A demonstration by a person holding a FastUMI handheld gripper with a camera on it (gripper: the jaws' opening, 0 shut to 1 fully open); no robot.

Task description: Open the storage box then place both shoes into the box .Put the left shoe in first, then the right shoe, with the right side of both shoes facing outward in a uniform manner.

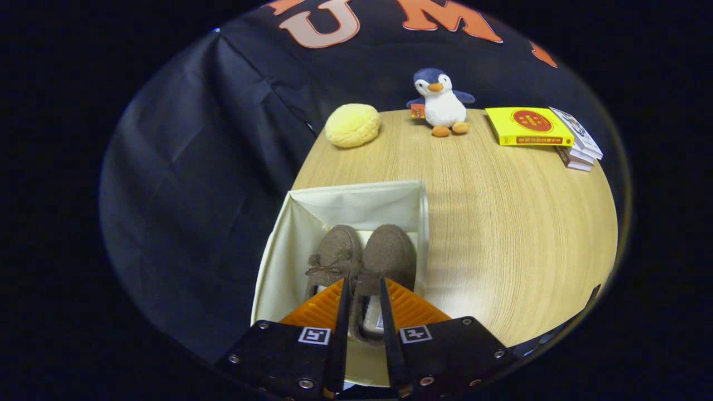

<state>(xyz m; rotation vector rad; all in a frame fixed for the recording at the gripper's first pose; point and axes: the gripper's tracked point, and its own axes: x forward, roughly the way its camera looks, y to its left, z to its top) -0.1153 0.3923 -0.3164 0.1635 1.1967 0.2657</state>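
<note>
An open storage box [356, 190] with a cream lining stands on the wooden table, just ahead of my fingers. Two brown fuzzy shoes lie side by side inside it, toes pointing away from me. The shoe beside the box's left wall [336, 250] has a small bow. The other shoe [391, 253] lies against the box's right wall. My gripper [363, 282] hangs over the near end of the box. Its fingers stand close together, pressing on the inner side wall of the shoe by the right wall. The heels of both shoes are hidden behind my fingers.
The wooden table [501, 223] stretches to the right of the box. At its far edge sit a yellow plush ball [352, 125], a penguin toy [443, 103], a yellow book [526, 127] and a small stack of books [579, 147].
</note>
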